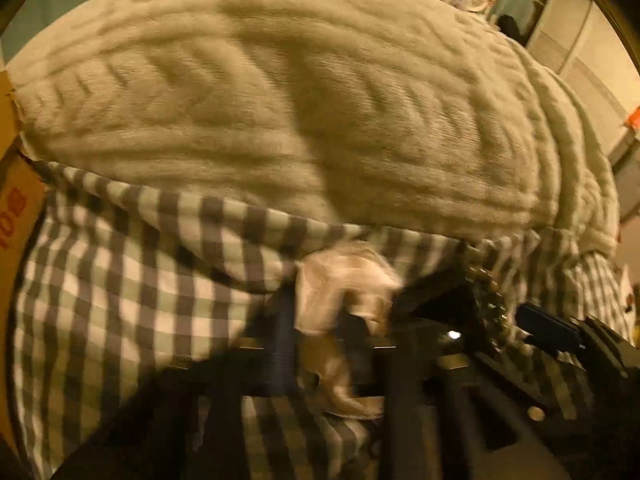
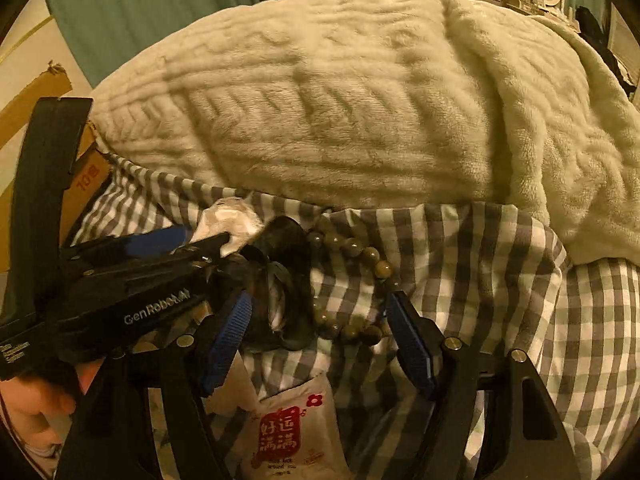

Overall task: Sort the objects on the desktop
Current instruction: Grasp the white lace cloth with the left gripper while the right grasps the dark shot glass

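A cream ribbed blanket (image 2: 340, 120) covers the far part of the bed, and a grey-and-white checked sheet (image 2: 500, 264) lies nearer you. On that sheet your left gripper (image 2: 224, 242) has its fingers together on a crumpled white tissue (image 2: 232, 220), though blur in the left wrist view makes the grip hard to judge. Your right gripper (image 2: 320, 344) has its fingers apart, over a string of olive beads (image 2: 352, 248) and a dark glossy object (image 2: 288, 280) just beside it. A white packet with red print (image 2: 288, 436) lies below.
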Demonstrator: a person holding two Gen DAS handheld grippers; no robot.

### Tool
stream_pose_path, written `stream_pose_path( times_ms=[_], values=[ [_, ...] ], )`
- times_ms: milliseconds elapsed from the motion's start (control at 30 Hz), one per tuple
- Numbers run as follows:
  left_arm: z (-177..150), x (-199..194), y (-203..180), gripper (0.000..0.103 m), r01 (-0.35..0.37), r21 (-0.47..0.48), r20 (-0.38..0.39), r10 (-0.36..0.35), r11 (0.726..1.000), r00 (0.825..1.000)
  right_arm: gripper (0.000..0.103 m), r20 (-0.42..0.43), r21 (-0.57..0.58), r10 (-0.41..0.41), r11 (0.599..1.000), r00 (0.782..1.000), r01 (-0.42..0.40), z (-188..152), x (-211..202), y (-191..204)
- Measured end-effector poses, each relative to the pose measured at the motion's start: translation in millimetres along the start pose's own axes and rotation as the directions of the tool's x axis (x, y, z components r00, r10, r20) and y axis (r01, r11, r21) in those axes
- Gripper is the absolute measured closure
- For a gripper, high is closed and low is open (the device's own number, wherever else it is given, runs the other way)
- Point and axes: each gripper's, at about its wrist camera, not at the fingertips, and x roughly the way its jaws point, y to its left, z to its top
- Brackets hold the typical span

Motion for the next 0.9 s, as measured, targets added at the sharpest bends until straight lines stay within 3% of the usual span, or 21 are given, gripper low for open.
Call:
stream_pose_path(
  times_ms=[133, 267, 400, 433, 467, 600, 900],
  values=[
    [-12, -21, 0, 0.094, -0.075, 0.014, 0.047, 0.075, 0.997, 0.996, 0.033, -0.003, -0.026, 0.003, 1.0, 1.0, -0.003, -6, -1, 9],
    [-23, -45, -4, 0.094, -0.158, 0.057, 0.127, 0.15, 0.986, 0.981, 0.033, 0.003, -0.081, -0.002, 0.997, 1.0, 0.003, -10, -1, 29],
    [-31, -45, 4, 0.094, -0.146, 0.033, 0.119, 0.141, 0.989, 0.983, 0.036, -0.004, -0.124, -0.014, 0.992, 1.0, 0.014, -10, 6, 43],
    [-32, -42, 8, 0.094, -0.144, 0.024, 0.112, 0.14, 0.989, 0.984, 0.042, -0.004, -0.13, -0.014, 0.991, 1.0, 0.013, -10, 7, 44],
    [-34, -41, 10, 0.094, -0.14, 0.013, 0.106, 0.138, 0.99, 0.985, 0.061, 0.001, -0.133, -0.007, 0.991, 1.0, 0.007, -12, 6, 45],
    [-37, -42, 21, 0.094, -0.12, -0.01, 0.106, 0.121, 0.993, 0.987, 0.076, 0.045, -0.165, -0.021, 0.986, 0.999, 0.028, -27, -5, 50],
    [-45, -71, 26, 0.094, -0.065, -0.019, 0.13, 0.067, 0.998, 0.989, 0.076, 0.102, -0.111, -0.02, 0.993, 0.995, 0.032, -46, -37, 42]
  ],
)
